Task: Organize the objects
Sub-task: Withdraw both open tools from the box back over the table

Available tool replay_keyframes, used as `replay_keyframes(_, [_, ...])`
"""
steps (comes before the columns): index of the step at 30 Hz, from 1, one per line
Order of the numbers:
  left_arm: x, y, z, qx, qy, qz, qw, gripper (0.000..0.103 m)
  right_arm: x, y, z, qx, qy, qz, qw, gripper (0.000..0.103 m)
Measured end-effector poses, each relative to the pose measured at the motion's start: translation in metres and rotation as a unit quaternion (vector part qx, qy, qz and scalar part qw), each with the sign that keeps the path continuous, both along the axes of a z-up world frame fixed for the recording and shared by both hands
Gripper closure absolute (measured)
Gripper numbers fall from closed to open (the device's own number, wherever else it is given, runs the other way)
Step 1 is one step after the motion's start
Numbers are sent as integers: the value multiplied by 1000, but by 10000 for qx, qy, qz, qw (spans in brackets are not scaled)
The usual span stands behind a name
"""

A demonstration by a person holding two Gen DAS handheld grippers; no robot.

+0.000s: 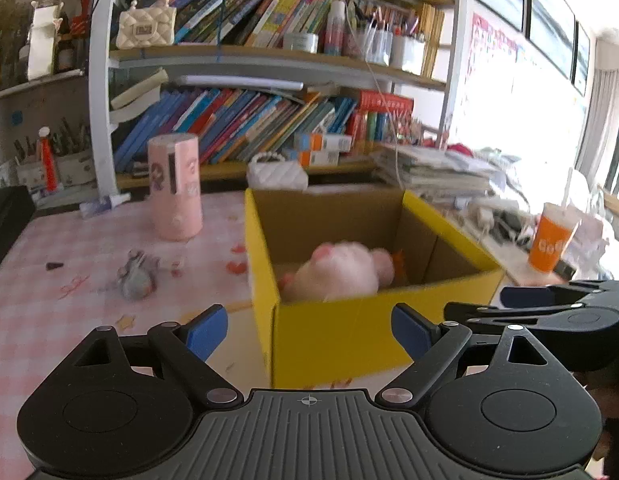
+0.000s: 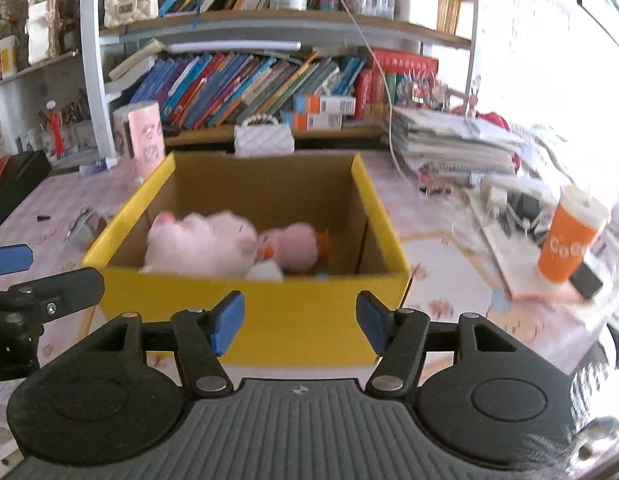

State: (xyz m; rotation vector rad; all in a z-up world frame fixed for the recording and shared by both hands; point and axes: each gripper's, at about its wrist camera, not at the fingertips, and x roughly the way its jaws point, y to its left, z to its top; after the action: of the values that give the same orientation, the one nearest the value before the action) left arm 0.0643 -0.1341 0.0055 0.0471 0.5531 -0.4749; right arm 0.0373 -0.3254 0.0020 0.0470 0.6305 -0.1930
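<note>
Pink-and-white checked cloth (image 1: 37, 312) covers the table, and both grippers hang low over its near edge, side by side. The left gripper (image 1: 309, 330) has its blue-padded fingers spread wide and holds nothing; the right gripper (image 2: 300, 322) is also released, with nothing between its fingers. Just in front of both stands the yellow box (image 2: 309, 320), open at the top, with brown cardboard inside. In the box lies a pale pink plush toy (image 2: 201, 246), blurred, toward the left part, and beside it on the right a darker pink plush (image 2: 295, 246) with some orange; both are beyond the fingertips of the two grippers and below the box rim. On the cloth to the left of the box lies a small grey toy (image 1: 137, 276), and further back stands a pink cylinder (image 1: 175, 186) upright. To the right of the box an orange cup (image 2: 569, 240) stands on flat papers. Behind the box, touching or almost touching its far wall, is a small white quilted bag (image 2: 263, 138). A high stack of papers (image 2: 453, 144) is at the right, and behind everything a bookshelf (image 1: 269, 60) full of leaning books, with a cream bag (image 1: 146, 24) on its upper board.
</note>
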Motion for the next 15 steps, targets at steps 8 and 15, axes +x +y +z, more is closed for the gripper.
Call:
replay_keyframes(8, [-20, 25, -9, 380, 234, -40, 9990, 12, -27, 31, -13, 169, 376, -166, 9990, 39])
replay_keyframes(15, [-32, 49, -15, 488, 430, -11, 9979, 12, -41, 58, -21, 239, 578, -136, 9980, 35])
